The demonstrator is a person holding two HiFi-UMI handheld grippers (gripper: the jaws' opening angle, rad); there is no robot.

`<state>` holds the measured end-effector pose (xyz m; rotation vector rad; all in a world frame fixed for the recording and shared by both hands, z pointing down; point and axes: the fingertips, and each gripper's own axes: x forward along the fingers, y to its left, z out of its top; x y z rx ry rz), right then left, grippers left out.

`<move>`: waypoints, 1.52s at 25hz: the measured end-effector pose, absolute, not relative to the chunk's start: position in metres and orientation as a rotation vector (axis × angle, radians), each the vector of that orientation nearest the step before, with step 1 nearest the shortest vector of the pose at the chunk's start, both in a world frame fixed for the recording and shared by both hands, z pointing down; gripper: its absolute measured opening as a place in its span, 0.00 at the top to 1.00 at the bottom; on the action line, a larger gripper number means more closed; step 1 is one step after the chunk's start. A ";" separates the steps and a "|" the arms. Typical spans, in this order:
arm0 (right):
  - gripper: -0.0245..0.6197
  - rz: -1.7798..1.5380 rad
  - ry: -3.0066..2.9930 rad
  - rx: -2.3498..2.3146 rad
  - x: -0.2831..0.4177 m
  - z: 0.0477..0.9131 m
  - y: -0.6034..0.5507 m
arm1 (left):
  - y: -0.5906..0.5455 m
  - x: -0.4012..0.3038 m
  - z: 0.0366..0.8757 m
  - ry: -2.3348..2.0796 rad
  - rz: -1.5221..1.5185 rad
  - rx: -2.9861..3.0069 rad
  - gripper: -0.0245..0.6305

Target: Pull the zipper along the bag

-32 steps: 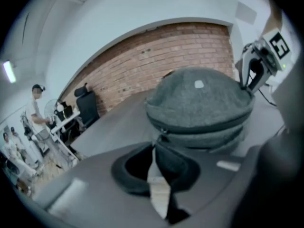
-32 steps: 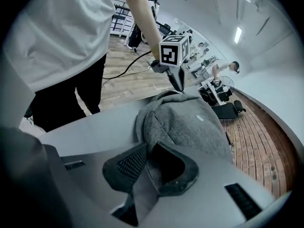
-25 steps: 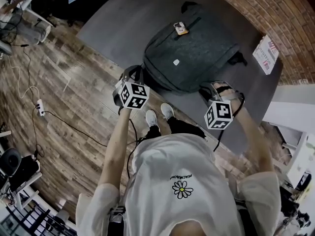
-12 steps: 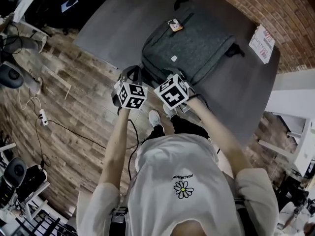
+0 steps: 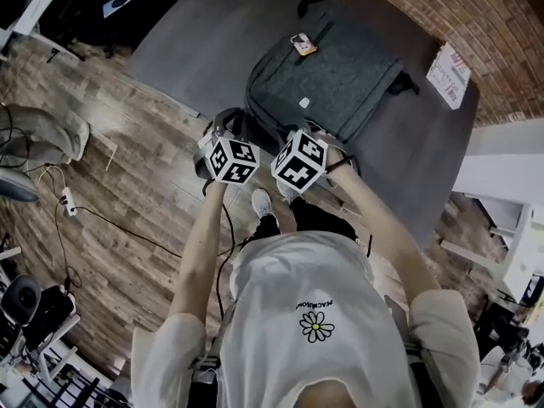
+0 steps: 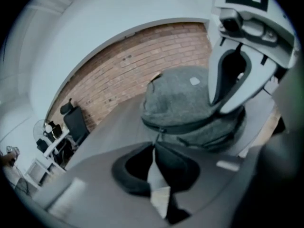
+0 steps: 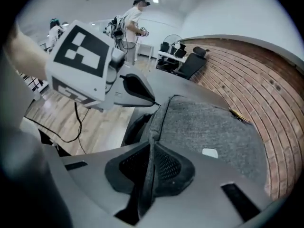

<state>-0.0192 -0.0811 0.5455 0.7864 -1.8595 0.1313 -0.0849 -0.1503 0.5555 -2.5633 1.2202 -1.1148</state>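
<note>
Dark grey fabric backpack (image 5: 340, 66) on grey table (image 5: 212, 49), near edge. L gripper (image 6: 155, 148) pinches its zip pull (image 6: 158, 136); R gripper (image 7: 151, 146) jaws just closed on bag fabric beside it. Pale bag label (image 5: 304, 103) unreadable

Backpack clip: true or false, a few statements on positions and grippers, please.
1. The backpack lies on the grey table. True.
2. The right gripper is open and empty. False: its jaws have just closed on a fold of the backpack's fabric.
3. The left gripper sits at the backpack's far end. False: it is beside the right gripper, at the near edge.
4. A brick wall runs behind the table. True.
</note>
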 end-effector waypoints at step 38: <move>0.95 0.325 -1.908 0.888 0.014 0.547 -0.051 | -0.162 -0.011 0.560 0.935 -1.097 -2.596 0.94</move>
